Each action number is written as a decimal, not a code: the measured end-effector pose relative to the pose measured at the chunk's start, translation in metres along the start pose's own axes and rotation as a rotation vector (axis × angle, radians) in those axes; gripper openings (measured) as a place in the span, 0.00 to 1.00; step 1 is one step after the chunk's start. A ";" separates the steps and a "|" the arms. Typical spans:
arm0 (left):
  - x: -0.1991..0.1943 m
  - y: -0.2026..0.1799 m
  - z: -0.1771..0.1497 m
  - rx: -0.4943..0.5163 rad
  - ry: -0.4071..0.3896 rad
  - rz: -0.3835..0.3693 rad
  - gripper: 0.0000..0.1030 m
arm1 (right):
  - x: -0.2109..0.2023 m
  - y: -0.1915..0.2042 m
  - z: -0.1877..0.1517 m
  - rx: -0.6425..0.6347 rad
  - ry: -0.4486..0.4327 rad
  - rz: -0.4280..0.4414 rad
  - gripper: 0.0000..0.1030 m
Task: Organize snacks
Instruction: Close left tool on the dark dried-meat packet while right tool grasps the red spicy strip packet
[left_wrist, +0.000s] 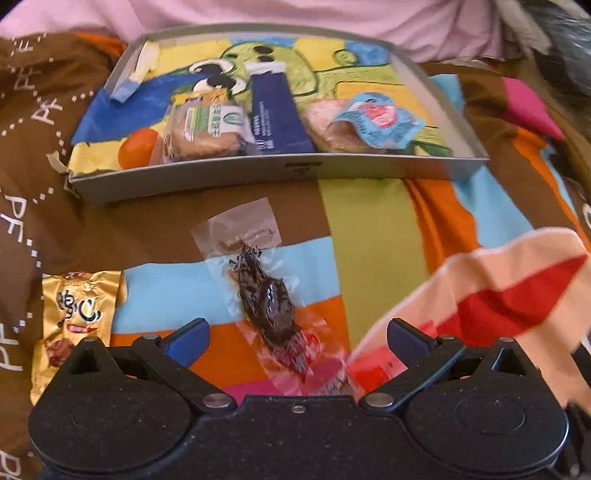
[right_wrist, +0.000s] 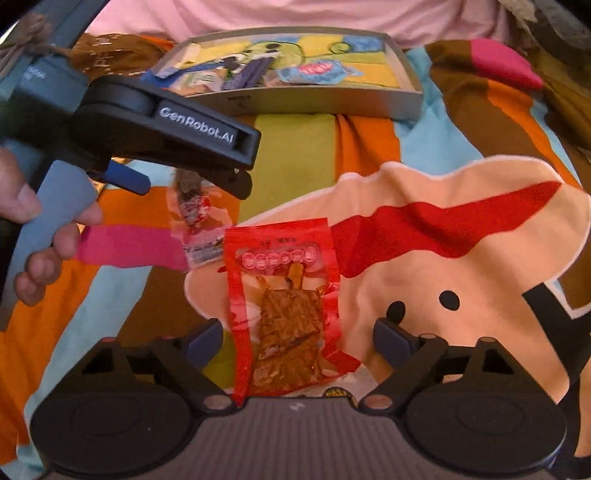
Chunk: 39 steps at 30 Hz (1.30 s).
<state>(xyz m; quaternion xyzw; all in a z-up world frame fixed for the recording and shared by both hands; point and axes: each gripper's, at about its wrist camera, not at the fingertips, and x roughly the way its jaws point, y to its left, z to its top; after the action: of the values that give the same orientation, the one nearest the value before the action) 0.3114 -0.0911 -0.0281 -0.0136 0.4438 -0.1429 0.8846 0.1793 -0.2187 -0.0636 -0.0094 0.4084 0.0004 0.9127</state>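
A shallow grey tray (left_wrist: 258, 171) lies ahead on a colourful cloth. It holds a green-labelled bun packet (left_wrist: 208, 129), a dark blue stick packet (left_wrist: 273, 110), a light blue packet (left_wrist: 373, 118) and an orange sweet (left_wrist: 138, 151). My left gripper (left_wrist: 295, 343) is open low over the cloth, and a clear-wrapped dark snack (left_wrist: 266, 302) lies between its fingers. My right gripper (right_wrist: 299, 341) is open too, with a red packet of brown tofu (right_wrist: 288, 306) lying flat between its fingers. In the right wrist view the clear-wrapped snack (right_wrist: 192, 206) shows under the left tool.
A gold snack packet (left_wrist: 74, 321) lies on the cloth left of the left gripper. A hand (right_wrist: 33, 236) grips the left tool's handle at the left edge. The striped, cartoon-printed cloth (right_wrist: 443, 258) spreads around the tray (right_wrist: 314, 99). Pink fabric (left_wrist: 295, 14) rises behind the tray.
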 end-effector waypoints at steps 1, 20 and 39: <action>0.005 -0.001 0.003 -0.013 0.012 0.017 0.97 | 0.003 0.001 0.000 0.016 0.006 -0.008 0.89; 0.006 0.004 0.008 0.013 0.060 0.125 0.59 | 0.011 0.033 0.008 0.137 0.022 -0.172 0.67; 0.001 0.018 -0.009 -0.030 0.016 0.047 0.56 | 0.022 0.017 0.015 0.047 0.012 -0.065 0.71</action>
<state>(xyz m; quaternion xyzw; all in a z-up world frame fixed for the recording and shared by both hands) 0.3091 -0.0733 -0.0376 -0.0153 0.4531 -0.1156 0.8838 0.2047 -0.2016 -0.0702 -0.0012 0.4132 -0.0387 0.9098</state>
